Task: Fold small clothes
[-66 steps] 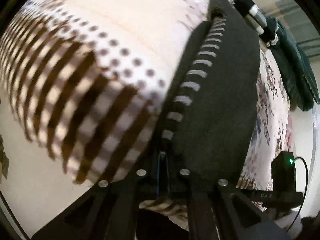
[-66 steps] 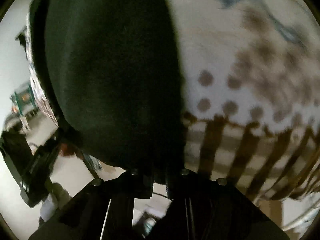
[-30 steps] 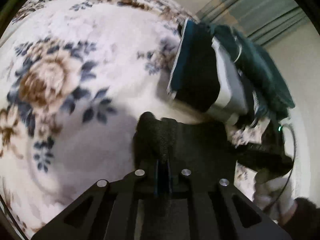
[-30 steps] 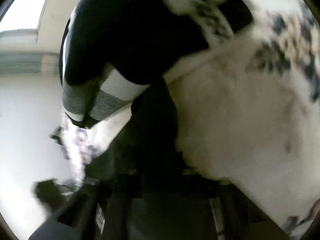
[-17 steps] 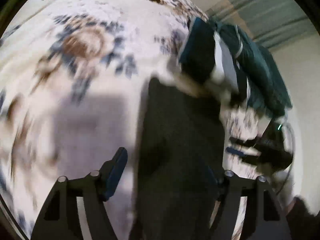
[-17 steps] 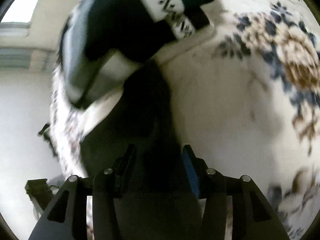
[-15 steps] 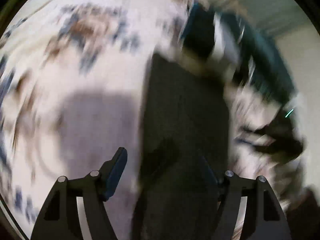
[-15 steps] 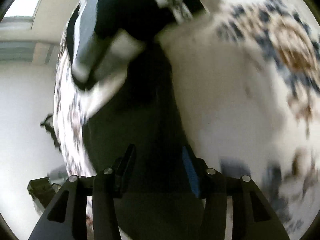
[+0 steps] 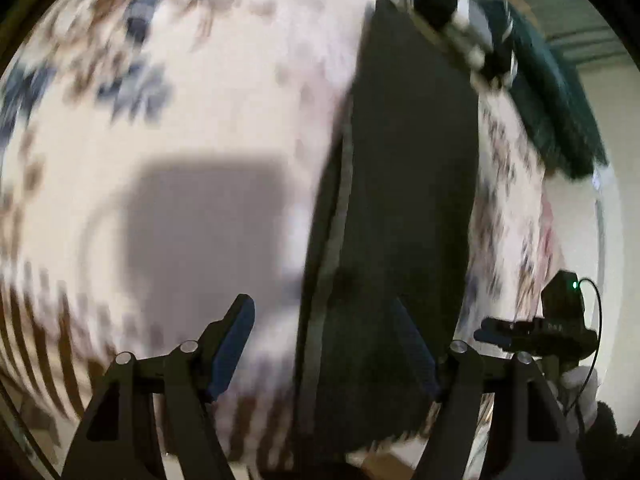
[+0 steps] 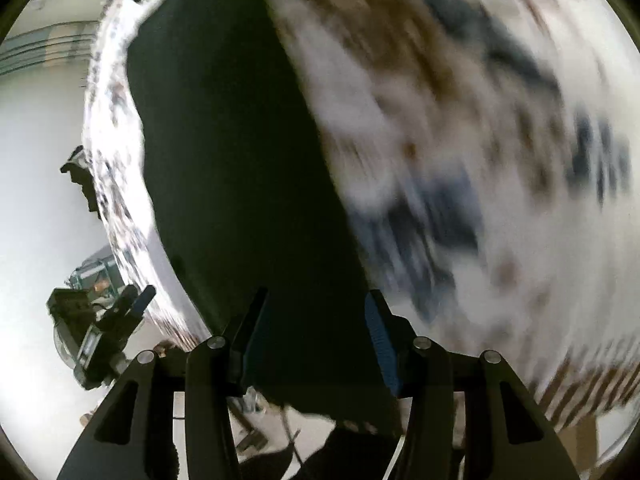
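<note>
A dark folded garment (image 9: 404,200) lies flat on the floral bedspread (image 9: 192,92); it also shows in the right wrist view (image 10: 240,168). My left gripper (image 9: 326,344) is open and empty, its jaws spread over the garment's near left edge. My right gripper (image 10: 316,324) is open and empty above the garment's near end. Both views are blurred by motion.
A pile of folded clothes (image 9: 460,12) and a dark green garment (image 9: 560,92) lie at the far end of the bed. The right gripper (image 9: 536,328) shows in the left view past the bed's right edge. The left gripper (image 10: 104,328) shows in the right view.
Both grippers held the dark garment shut, laid it down on the bedspread, then opened and let go. Both have since pulled back toward the near end.
</note>
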{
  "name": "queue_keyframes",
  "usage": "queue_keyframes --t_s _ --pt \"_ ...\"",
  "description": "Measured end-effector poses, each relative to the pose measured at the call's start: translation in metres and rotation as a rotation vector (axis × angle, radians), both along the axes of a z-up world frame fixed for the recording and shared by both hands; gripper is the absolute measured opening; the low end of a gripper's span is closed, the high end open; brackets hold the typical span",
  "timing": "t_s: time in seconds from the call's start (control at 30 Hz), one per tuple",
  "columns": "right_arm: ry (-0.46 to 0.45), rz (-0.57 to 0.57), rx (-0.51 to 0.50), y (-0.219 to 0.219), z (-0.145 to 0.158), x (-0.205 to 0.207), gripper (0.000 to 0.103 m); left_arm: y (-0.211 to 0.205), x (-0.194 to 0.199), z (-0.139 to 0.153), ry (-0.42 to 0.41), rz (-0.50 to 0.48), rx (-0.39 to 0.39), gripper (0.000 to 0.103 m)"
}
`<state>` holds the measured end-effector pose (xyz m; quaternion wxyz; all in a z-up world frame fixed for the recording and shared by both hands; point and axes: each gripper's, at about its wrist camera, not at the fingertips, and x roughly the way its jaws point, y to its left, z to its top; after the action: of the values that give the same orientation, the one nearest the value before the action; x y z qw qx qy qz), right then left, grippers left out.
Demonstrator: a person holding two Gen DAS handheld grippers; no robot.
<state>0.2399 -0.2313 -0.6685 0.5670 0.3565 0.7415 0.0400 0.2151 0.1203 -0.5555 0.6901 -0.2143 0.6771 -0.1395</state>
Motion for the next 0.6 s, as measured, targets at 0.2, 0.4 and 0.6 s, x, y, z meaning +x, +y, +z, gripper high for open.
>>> queue_keyframes --t_s 0.2,0.4,0.6 --pt "0.104 -0.097 0.068 0.016 -0.043 -0.104 0.050 -0.035 -0.064 -0.036 0.123 -0.045 0.021 0.067" --pt "0.048 -0.111 0.073 0.053 -0.058 -0.141 0.014 -0.050 -0.094 -0.029 0.039 -0.053 0.070 0.008" --pt "-0.005 -0.174 0.048 0.074 -0.040 -0.151 0.006 -0.027 -0.108 -0.003 -0.045 -0.041 0.063 0.007"
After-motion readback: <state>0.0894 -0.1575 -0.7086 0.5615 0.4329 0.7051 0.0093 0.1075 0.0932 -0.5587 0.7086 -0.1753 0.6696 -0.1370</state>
